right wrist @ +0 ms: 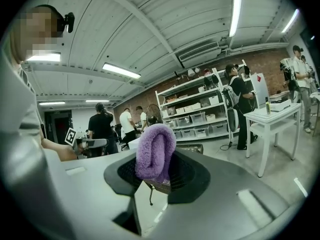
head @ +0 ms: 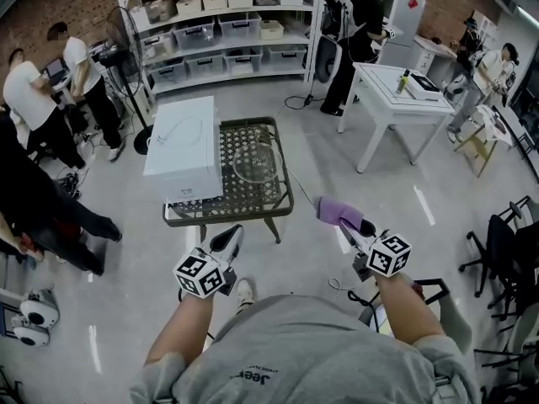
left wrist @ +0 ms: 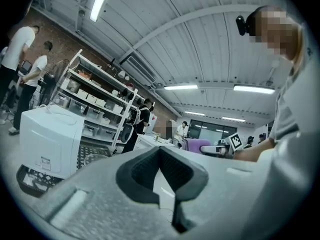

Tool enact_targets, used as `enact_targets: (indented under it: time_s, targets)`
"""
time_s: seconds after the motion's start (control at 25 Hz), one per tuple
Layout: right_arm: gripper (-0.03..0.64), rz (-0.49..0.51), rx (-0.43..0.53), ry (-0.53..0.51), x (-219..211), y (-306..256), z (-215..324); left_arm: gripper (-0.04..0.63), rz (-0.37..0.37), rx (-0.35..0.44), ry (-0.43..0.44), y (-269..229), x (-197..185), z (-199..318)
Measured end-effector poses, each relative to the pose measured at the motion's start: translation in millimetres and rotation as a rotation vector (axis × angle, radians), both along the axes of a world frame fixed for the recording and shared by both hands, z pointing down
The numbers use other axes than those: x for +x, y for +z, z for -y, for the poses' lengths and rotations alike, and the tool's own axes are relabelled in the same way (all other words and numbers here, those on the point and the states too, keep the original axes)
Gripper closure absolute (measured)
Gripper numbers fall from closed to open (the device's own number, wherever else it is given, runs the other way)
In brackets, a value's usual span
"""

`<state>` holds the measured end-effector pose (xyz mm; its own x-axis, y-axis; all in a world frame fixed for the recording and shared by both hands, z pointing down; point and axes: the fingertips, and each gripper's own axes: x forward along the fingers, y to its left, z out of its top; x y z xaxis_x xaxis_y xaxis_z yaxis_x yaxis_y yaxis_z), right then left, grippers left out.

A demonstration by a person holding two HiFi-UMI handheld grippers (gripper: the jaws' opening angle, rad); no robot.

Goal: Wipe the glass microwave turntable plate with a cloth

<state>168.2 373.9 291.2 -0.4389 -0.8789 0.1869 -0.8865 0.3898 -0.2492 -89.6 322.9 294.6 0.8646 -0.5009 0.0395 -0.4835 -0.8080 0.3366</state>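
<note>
The round glass turntable plate (head: 255, 162) lies flat on a low black mesh table (head: 229, 214), just right of a white microwave (head: 185, 146). Both grippers are held short of the table's near edge, above the floor. My right gripper (head: 355, 225) is shut on a folded purple cloth (head: 337, 211), which sticks up between the pads in the right gripper view (right wrist: 155, 151). My left gripper (head: 229, 237) sits lower left of the table; its jaws meet at the tips (left wrist: 160, 151) with nothing between them. The microwave (left wrist: 50, 141) shows at the left of the left gripper view.
Several people stand at the left (head: 34, 116). Another person (head: 354, 32) stands by storage shelves (head: 223, 32) at the back. A white table (head: 404, 99) stands to the right, with black chairs (head: 505, 251) beyond. A thin cable (head: 307, 194) trails over the floor right of the mesh table.
</note>
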Motion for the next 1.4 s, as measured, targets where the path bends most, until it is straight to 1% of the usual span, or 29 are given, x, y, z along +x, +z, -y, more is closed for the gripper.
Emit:
enact_targets:
  time_s: [0.24, 0.36, 0.44, 0.56, 0.72, 0.92, 1.04, 1.12, 1.28, 1.4]
  targets:
    - [0.502, 0.011, -0.001, 0.048, -27, -9, 106, 0.597, 0.02, 0.024, 0.091, -15, -13, 125]
    - [0.502, 0.01, -0.007, 0.063, -35, -10, 151, 0.597, 0.03, 0.048, 0.126, -23, -15, 176]
    - [0.502, 0.007, -0.015, 0.078, -37, -10, 178, 0.597, 0.03, 0.05, 0.141, -26, -16, 205]
    - [0.502, 0.008, -0.029, 0.098, -35, -10, 211, 0.597, 0.027, 0.044, 0.165, -27, -11, 237]
    - [0.502, 0.016, -0.054, 0.107, -24, -2, 244, 0.597, 0.025, 0.029, 0.183, -23, 1, 266]
    - [0.502, 0.031, -0.087, 0.077, -13, 17, 281, 0.597, 0.067, 0.005, 0.174, -7, 16, 289]
    - [0.503, 0.043, -0.088, 0.052, 7, 27, 301, 0.597, 0.098, 0.003, 0.155, 6, 35, 298]
    - [0.502, 0.054, -0.085, 0.023, 30, 31, 315, 0.596, 0.122, 0.002, 0.121, 13, 56, 306]
    - [0.502, 0.07, -0.075, -0.092, 73, 44, 355, 0.595, 0.175, -0.005, -0.015, 28, 93, 329]
    - [0.503, 0.06, -0.081, -0.19, 90, 50, 388, 0.595, 0.215, -0.009, -0.156, 40, 105, 350]
